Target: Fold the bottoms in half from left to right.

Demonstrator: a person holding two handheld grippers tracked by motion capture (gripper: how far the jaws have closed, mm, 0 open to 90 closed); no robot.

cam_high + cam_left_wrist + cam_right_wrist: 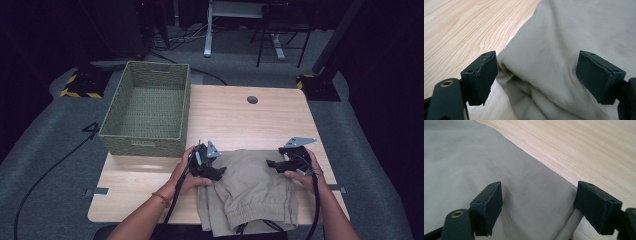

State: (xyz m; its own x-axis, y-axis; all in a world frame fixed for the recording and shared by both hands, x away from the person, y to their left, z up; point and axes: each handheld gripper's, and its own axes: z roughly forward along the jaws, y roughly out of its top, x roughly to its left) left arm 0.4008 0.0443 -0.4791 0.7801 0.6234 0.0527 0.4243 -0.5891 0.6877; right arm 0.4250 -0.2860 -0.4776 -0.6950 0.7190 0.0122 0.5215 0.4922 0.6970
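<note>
The folded khaki trousers (252,190) lie on the bench (240,117) near its front edge. The left hand-held gripper (216,172) and right hand-held gripper (272,164) stand released at the fold's corners; each should bite every layer evenly before lifting toward the basket (112,135).

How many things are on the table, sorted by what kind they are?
Baskets: 1, the green woven basket
Clothes: 1, the folded beige trousers
Grippers: 2, the left gripper and the right gripper, both open
Total: 4
</note>
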